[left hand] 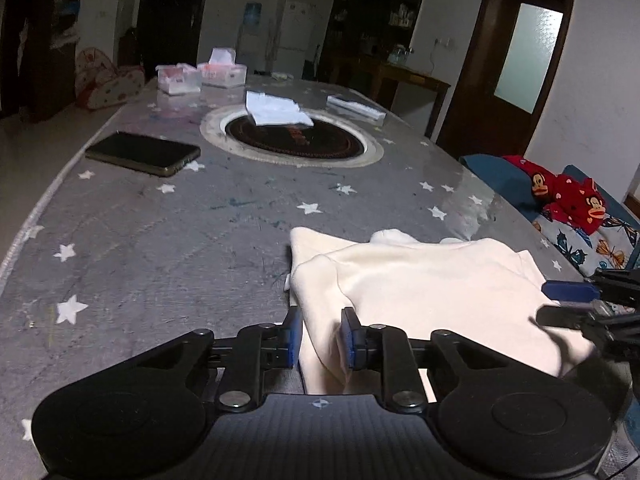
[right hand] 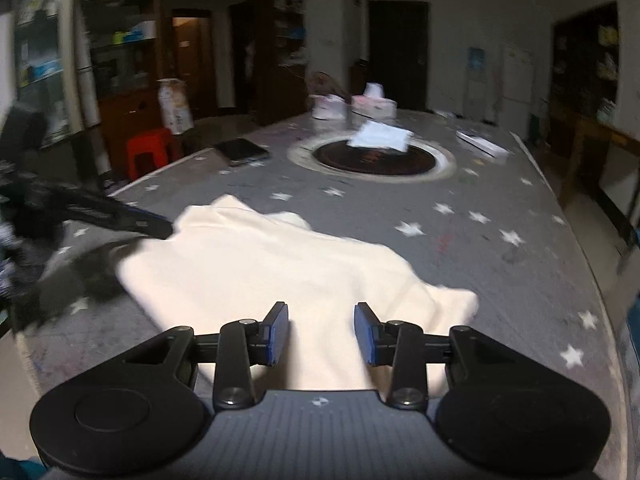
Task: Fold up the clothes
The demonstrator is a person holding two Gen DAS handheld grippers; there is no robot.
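I am looking over a grey counter (left hand: 168, 240) printed with white stars, going left to right. At far left a dark phone (left hand: 142, 153) is lying flat, and beyond it two clear tissue boxes (left hand: 200, 76) are sitting side by side; their printing is too blurred for me to read. In the middle a round dark inset (left hand: 296, 140) is carrying a crumpled white paper (left hand: 276, 109), and its red marking is not legible to me. Further right a flat white box (left hand: 356, 107) is resting near the far edge.

The cream garment (left hand: 420, 292) is lying partly folded on the near right part of the counter. My left claw (left hand: 320, 338) is pinching a fold at the garment's near left edge, the cloth running up between its blue pads. My right claw (right hand: 322, 330) is standing spread over the garment's near edge, with cloth lying between the pads, though I am not seeing them pressing on it. From the left camera that claw is entering at the right edge, just above the cloth.

At far right a red piece of clothing (left hand: 568, 196) printed with monkey faces is lying on a butterfly-patterned seat beside the counter.
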